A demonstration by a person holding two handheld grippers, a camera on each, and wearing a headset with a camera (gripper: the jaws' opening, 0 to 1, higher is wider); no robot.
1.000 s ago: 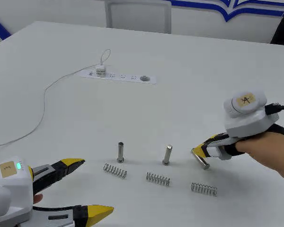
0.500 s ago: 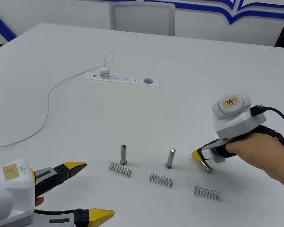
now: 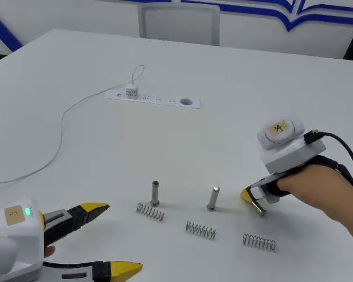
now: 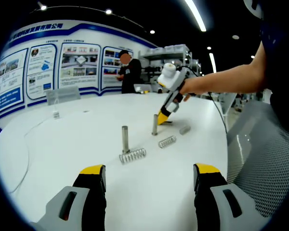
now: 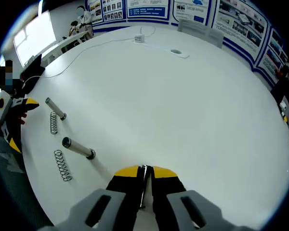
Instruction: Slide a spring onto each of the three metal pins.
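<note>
Two metal pins stand upright on the white table (image 3: 235,88), one on the left (image 3: 155,192) and one in the middle (image 3: 213,198). My right gripper (image 3: 249,194) is shut on the third pin (image 3: 258,207), which tilts with its lower end close to the table. In front lie three springs: left (image 3: 150,211), middle (image 3: 200,230), right (image 3: 259,242). At the bottom left my left gripper (image 3: 112,238) stands open and holds nothing. In the left gripper view the jaws (image 4: 149,171) face the nearest pin (image 4: 125,139) and spring (image 4: 133,155). The held pin (image 5: 143,185) shows between the right gripper (image 5: 144,171) jaws.
A white power strip (image 3: 153,98) with a plug and a thin cable (image 3: 62,120) lies farther back on the table. A chair (image 3: 179,23) stands at the far edge. A person (image 4: 130,72) stands in the background of the left gripper view.
My right gripper has swung more upright and a little lower with the pin in it, so the pin's lower end sits nearer the table. The left gripper has hardly moved.
</note>
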